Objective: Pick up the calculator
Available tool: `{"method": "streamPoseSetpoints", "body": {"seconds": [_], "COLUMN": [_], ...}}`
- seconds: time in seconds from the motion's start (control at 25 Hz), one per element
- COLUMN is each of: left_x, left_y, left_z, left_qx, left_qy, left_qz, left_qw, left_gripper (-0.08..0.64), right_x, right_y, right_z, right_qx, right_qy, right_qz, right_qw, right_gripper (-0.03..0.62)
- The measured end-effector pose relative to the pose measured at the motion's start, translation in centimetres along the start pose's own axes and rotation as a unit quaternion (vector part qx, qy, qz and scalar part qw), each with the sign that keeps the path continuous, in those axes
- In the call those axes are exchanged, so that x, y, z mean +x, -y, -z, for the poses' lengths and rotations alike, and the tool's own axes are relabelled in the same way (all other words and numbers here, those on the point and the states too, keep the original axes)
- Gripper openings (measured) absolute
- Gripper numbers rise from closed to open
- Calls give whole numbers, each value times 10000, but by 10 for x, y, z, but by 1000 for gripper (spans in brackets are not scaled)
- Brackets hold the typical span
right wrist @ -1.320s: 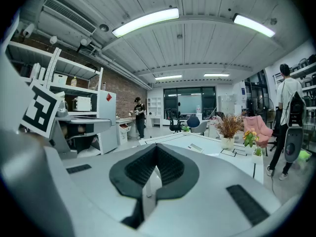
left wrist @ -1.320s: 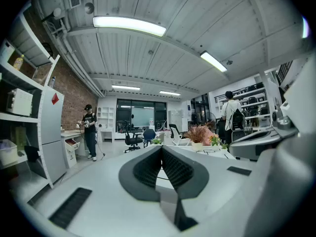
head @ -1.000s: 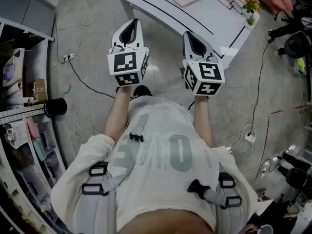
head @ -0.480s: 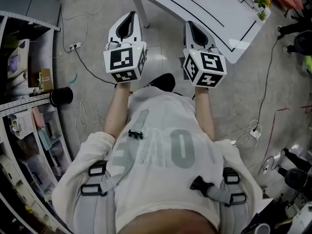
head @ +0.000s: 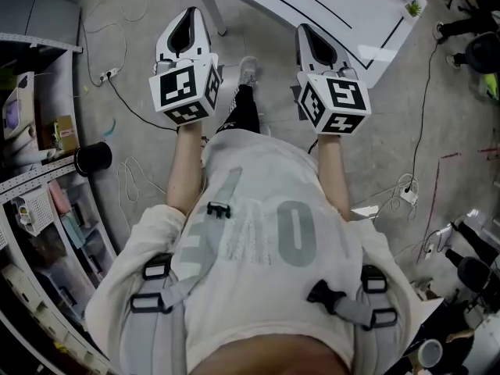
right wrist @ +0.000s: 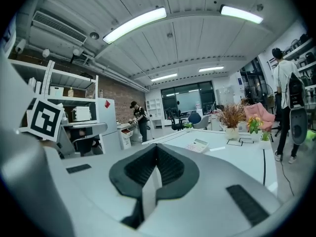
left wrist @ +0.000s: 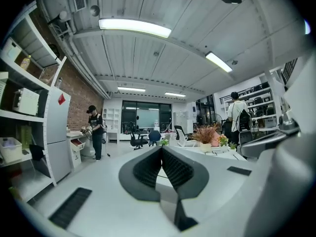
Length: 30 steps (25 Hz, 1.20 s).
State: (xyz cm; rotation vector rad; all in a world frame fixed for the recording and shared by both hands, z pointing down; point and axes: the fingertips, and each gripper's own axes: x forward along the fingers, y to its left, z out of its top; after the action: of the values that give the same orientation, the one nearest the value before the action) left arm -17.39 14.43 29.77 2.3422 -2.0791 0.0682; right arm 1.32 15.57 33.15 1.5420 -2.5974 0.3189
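**Approach stage, nothing yet in hand**

Head view: left gripper (head: 186, 28) and right gripper (head: 311, 44) are held out over the floor, short of the white worktop (head: 336, 10).

Left gripper view: jaws pressed together, empty.

Right gripper view: jaws likewise closed on nothing. The calculator (right wrist: 199, 145) lies flat on the worktop, well ahead. The next move probably calls for closing in and opening the jaws.

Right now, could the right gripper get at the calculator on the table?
Probably not yet. The calculator lies farther along the table, apart from the right gripper, whose jaws are shut; the way looks clear.
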Motion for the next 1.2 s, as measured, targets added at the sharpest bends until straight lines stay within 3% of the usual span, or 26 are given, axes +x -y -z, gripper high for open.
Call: {"method": "streamPoseSetpoints", "body": {"seconds": [0.56, 1.0, 1.2], "left_x": [81, 219, 279], "left_y": [31, 33, 21], "left_z": [-2, -17, -16], "left_qx": [57, 28, -222], "left_qy": [54, 133, 123], "left_qz": [722, 1551, 1781], "left_qw": [9974, 9878, 9837], "left_gripper": [20, 20, 21], "right_x": [40, 144, 194], "right_y": [40, 96, 111], "right_z": [-11, -61, -85], "right_qx": [-16, -323, -397], "right_qy": [167, 141, 218], "right_qz": [338, 721, 897], "right_qw": [9993, 9968, 9949], "right_gripper": [8, 8, 8]}}
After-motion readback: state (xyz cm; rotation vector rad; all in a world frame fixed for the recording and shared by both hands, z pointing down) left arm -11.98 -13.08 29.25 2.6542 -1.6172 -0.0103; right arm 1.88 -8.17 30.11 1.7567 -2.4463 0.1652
